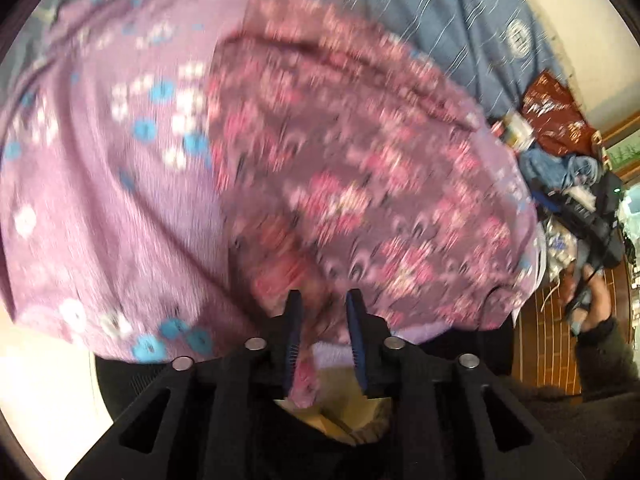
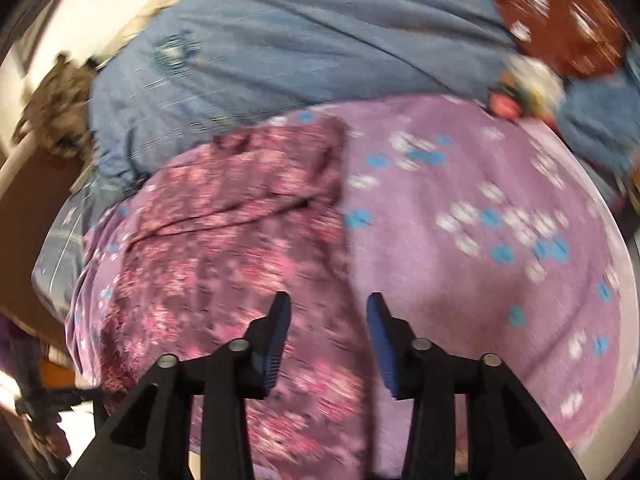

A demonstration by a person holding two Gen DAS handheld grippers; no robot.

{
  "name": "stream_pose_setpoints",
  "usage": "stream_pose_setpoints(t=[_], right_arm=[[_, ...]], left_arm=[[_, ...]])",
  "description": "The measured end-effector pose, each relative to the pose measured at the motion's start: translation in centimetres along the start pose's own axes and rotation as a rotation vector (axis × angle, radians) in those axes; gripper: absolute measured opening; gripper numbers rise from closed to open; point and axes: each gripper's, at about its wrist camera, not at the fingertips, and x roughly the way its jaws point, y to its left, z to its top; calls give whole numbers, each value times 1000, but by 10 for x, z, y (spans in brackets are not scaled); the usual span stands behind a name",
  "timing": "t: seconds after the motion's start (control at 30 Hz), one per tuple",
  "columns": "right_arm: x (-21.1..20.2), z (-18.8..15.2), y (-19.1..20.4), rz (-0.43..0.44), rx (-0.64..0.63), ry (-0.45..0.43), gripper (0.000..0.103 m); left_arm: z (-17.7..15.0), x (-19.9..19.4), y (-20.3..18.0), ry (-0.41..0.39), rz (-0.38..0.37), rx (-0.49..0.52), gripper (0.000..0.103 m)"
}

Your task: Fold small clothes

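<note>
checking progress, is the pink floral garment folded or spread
Folded, at least partly: the garment shows a doubled layer with a straight edge on the purple sheet.

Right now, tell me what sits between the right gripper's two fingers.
Nothing is held: the right gripper stands open above the floral garment, whose edge against the lilac sheet shows through the gap in the right wrist view.

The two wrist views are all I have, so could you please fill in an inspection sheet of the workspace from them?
Surface: lilac spread with white and blue flowers, over a blue cover.
Job's things: maroon floral garment lying creased on the spread; pictures blurred.
Clutter: red-brown patterned bag and blue clothes at the edge.
Grippers: left gripper with jaws apart, a garment fold between them; right gripper open, empty.
Cables: black cord.
Surroundings: brick-pattern floor, pale wall.
</note>
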Motion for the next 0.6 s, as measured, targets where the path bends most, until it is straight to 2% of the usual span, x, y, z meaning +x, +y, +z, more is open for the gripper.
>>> stream_pose_setpoints(t=[0.07, 0.17, 0.33, 0.37, 0.43, 0.47, 0.6], right_arm=[[12, -1, 21, 40, -35, 18, 47], [42, -13, 45, 79, -56, 87, 47], [95, -45, 39, 60, -22, 272, 48], [94, -49, 32, 75, -5, 260, 48], [91, -52, 27, 129, 28, 225, 61], [90, -53, 25, 151, 39, 222, 63], [89, -55, 27, 207, 23, 203, 83]], left_arm=[[6, -5, -9, -28, -1, 14, 26], [14, 1, -17, -6, 4, 36, 30], [26, 53, -27, 103, 26, 39, 33], [30, 69, -26, 131, 28, 29, 33], [31, 91, -21, 186, 39, -4, 33], [31, 98, -17, 207, 36, -26, 33], [36, 102, -9, 218, -17, -91, 35]])
